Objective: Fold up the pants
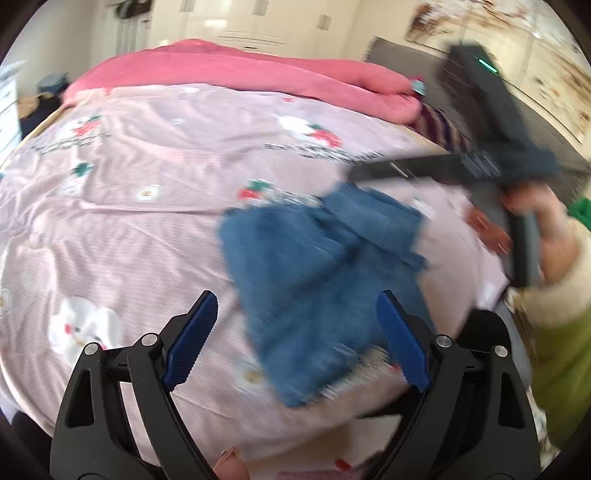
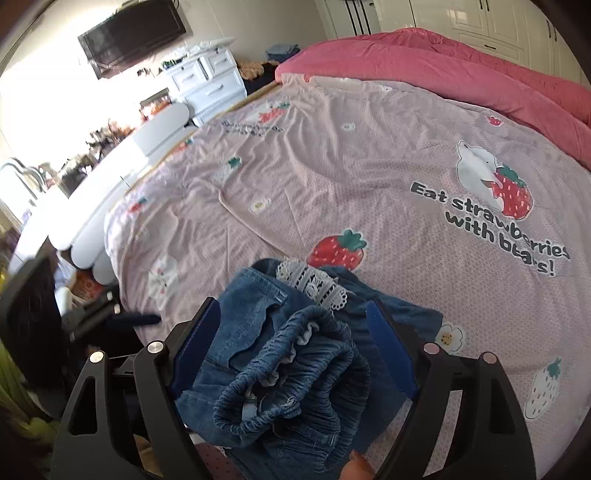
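Small blue denim pants (image 1: 314,269) lie crumpled on the pink strawberry-print bedspread (image 1: 147,221); the left wrist view is motion-blurred. My left gripper (image 1: 295,314) is open above their near leg end, with nothing between its blue pads. In the right wrist view the pants (image 2: 280,362) lie bunched, elastic waistband toward me, with white lace trim (image 2: 314,284) behind. My right gripper (image 2: 295,325) is open with jaws on either side of the waistband, not closed on it. The right gripper also shows in the left wrist view (image 1: 480,162), far right, held by a hand.
A pink quilt (image 2: 461,70) is piled along the far side of the bed. A white dresser (image 2: 207,81) and a cluttered white desk (image 2: 110,158) stand past the left edge of the bed. A wall TV (image 2: 133,33) hangs above.
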